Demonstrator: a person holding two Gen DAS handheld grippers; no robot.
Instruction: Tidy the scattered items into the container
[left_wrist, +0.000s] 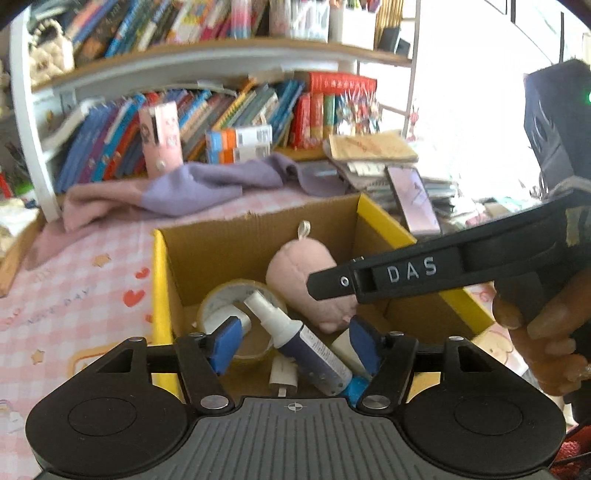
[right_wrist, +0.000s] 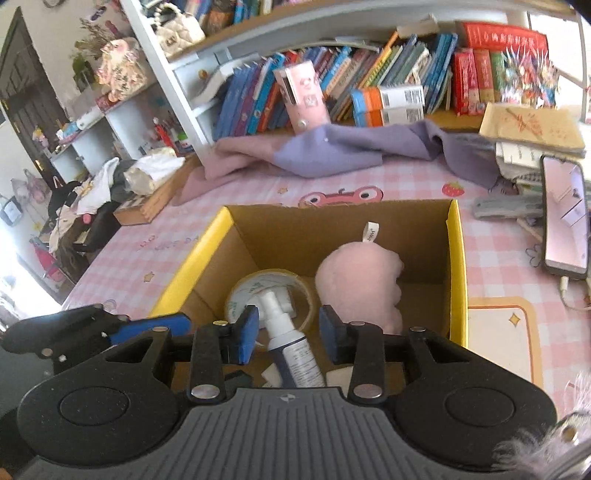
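Now both grippers, left (left_wrist: 295, 341) and right (right_wrist: 288, 332), hover empty with jaws apart over the box (right_wrist: 458, 258), where bottle (right_wrist: 291, 354), tape (right_wrist: 269, 291) and plush (right_wrist: 358, 280) at two o'clock already lie, so next probably comes a check for strays.

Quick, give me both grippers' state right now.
Left gripper: open, holding nothing, above the box.
Right gripper: open, holding nothing; the spray bottle lies in the box below it.
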